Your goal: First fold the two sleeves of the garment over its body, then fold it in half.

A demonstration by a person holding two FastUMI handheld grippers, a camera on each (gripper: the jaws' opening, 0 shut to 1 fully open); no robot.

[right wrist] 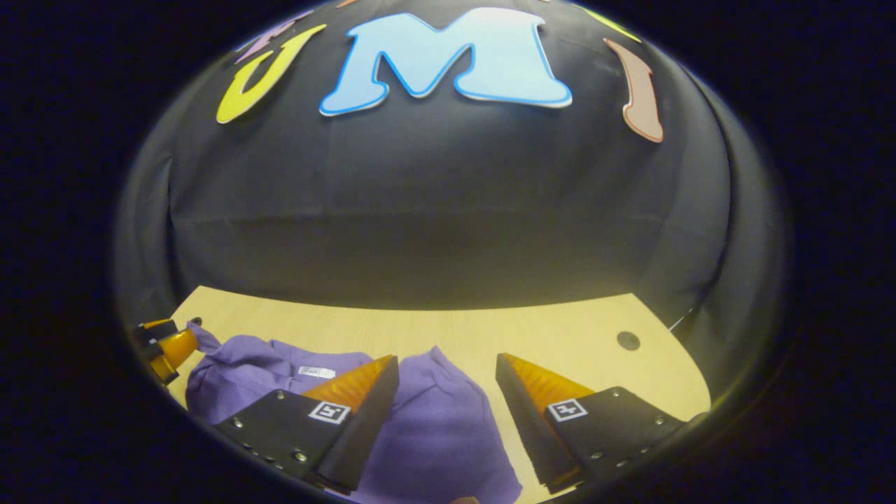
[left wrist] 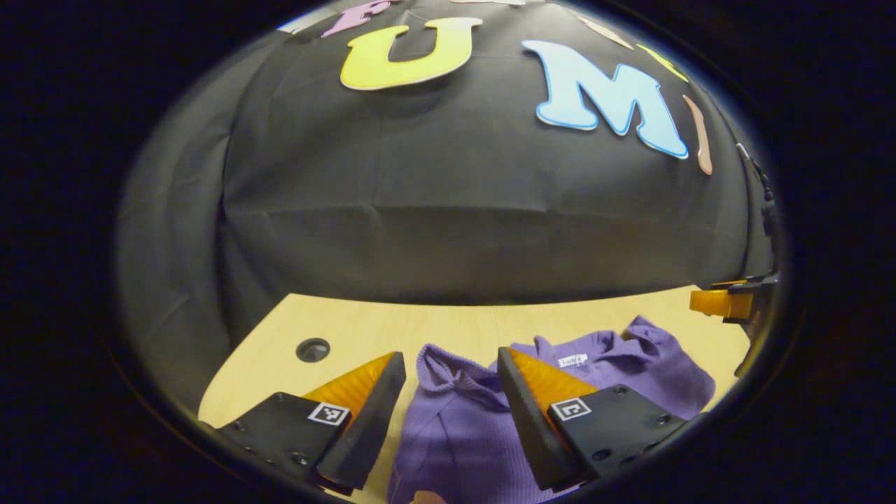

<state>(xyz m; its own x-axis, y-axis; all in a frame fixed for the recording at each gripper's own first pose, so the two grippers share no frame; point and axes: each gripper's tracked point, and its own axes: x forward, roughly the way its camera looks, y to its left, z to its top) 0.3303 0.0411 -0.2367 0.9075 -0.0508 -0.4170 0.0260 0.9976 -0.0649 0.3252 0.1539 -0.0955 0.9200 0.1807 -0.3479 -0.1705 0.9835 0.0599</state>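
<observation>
purple garment [left wrist: 455, 434] bunched on the table [left wrist: 378, 329]; left gripper [left wrist: 451, 371] and right gripper [right wrist: 448, 374] spread above it, holding nothing; sleeve-folding apparently pending; next, pinch a sleeve.

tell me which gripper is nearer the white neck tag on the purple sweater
Left. The left gripper hangs just beside the tag; the right gripper sits farther along the sweater, off to the tag's side.

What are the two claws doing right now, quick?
Left claw: open, holding nothing, above the purple garment.
Right claw: open, holding nothing.
</observation>
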